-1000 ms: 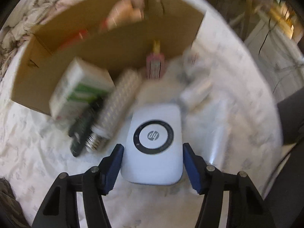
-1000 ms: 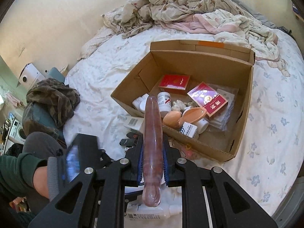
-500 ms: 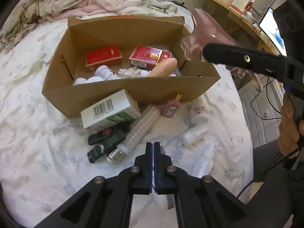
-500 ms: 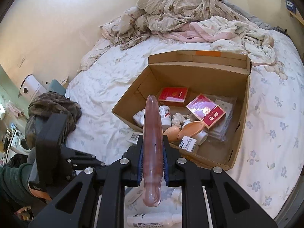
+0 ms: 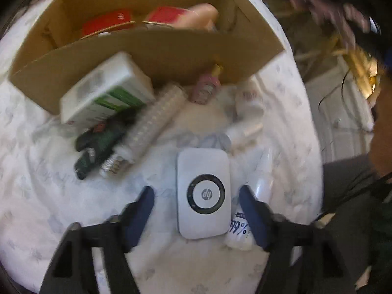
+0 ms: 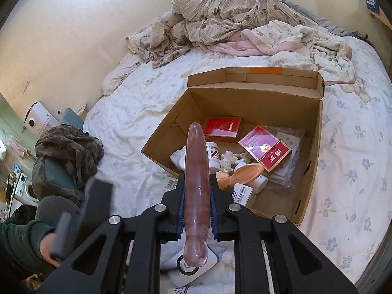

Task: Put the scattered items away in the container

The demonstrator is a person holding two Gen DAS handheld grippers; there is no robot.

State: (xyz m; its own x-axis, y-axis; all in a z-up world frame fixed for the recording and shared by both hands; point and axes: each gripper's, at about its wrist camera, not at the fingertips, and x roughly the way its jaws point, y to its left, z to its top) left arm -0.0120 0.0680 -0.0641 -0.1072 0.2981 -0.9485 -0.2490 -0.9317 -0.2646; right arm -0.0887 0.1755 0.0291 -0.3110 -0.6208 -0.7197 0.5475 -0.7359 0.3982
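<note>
A brown cardboard box (image 5: 156, 49) lies on the bed with red packs and small bottles inside. My left gripper (image 5: 196, 192) points down, its jaws opening, and straddles a white HP device (image 5: 203, 196) flat on the sheet. Neither blue pad touches it. My right gripper (image 6: 197, 196) is shut on a long pinkish translucent rod (image 6: 197, 161), which hangs over the near wall of the box (image 6: 314, 147). The HP device (image 6: 188, 267) shows below the rod.
In front of the box lie a white-green carton (image 5: 105, 90), an LED bulb (image 5: 152, 122), dark lighters (image 5: 98, 147), a pink bottle (image 5: 207, 85) and white bottles (image 5: 245, 127). A white tube (image 5: 240, 230) lies against the right finger. Crumpled bedding (image 6: 232, 12) fills the far side.
My left gripper was shut and raised half a second ago; now it is lower, open, and astride the HP device again. The right gripper still holds the rod, nearly still.
</note>
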